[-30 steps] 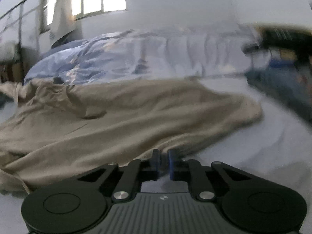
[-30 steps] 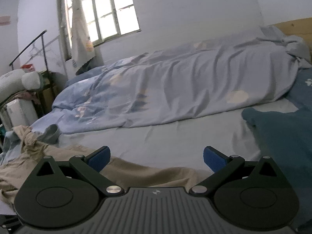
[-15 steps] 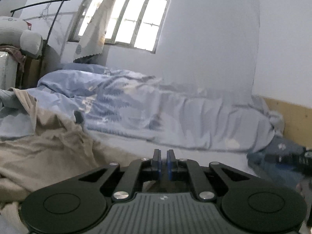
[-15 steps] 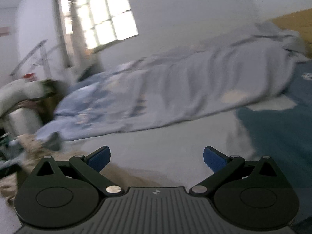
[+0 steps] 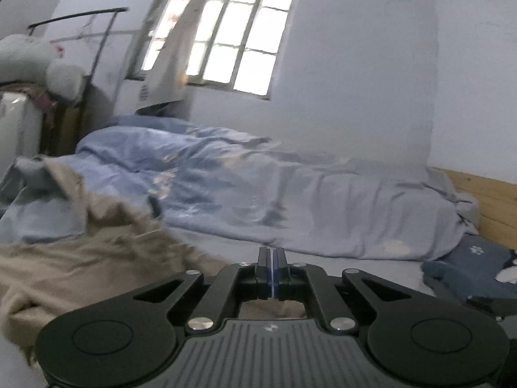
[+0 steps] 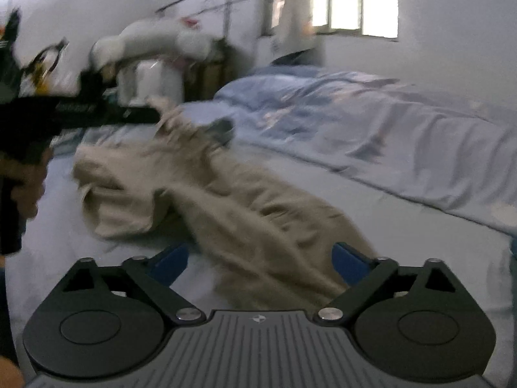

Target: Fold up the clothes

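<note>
A beige garment (image 6: 245,200) lies crumpled on the pale blue bed sheet (image 6: 404,226). It also shows in the left wrist view (image 5: 80,265), at the lower left. My left gripper (image 5: 272,258) is shut, and beige cloth shows just under its closed jaws. In the right wrist view it appears at the left (image 6: 152,116), holding up one end of the garment. My right gripper (image 6: 258,258) is open and empty, low over the near end of the garment.
A rumpled blue duvet (image 5: 290,203) fills the far side of the bed. A dark blue garment (image 5: 468,271) lies at the right by a wooden headboard (image 5: 491,200). A window (image 5: 232,32) and a cluttered rack (image 6: 155,51) stand beyond.
My left gripper has closed fully and risen with the garment's edge. My right gripper has swung left, from facing the duvet to facing the beige garment.
</note>
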Motion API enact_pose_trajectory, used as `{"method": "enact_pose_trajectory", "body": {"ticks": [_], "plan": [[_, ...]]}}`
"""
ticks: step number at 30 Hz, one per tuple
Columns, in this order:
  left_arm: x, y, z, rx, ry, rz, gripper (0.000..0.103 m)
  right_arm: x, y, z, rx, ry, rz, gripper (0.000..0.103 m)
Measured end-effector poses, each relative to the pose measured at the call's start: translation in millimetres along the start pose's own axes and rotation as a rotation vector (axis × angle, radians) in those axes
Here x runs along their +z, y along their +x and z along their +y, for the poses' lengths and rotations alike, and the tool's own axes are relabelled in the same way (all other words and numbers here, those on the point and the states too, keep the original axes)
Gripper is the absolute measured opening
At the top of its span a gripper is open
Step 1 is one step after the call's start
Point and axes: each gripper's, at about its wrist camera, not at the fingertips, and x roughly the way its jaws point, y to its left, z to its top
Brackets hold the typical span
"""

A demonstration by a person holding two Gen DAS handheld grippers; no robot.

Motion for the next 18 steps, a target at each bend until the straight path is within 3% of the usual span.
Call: {"method": "enact_pose_trajectory", "body": {"ticks": [5,8,10,13,16,18], "plan": [[-6,-1,22,0.026,-0.034,0.022,0.015,2,21,27,0.013,-0.069,0.020,0.071],[-10,-4,35,0.036,-0.079,0.032,0.019,7,37,43,0.028,-0.112,0.031,0.070],[-14,-6,43,0.038,-0.106,0.040,0.031,9,49,53,0.036,-0.146,0.045,0.070],[-19,-8,52,0.033,-0.117,0.059,0.035,7,66,67,0.018,-0.196,0.068,0.068],[-22,-11,57,0.008,-0.148,0.075,0.043,5,82,76,-0.018,-0.240,0.090,0.052],[-25,-13,56,-0.021,-0.145,0.080,0.046,2,91,77,-0.057,-0.254,0.107,0.029]]}}
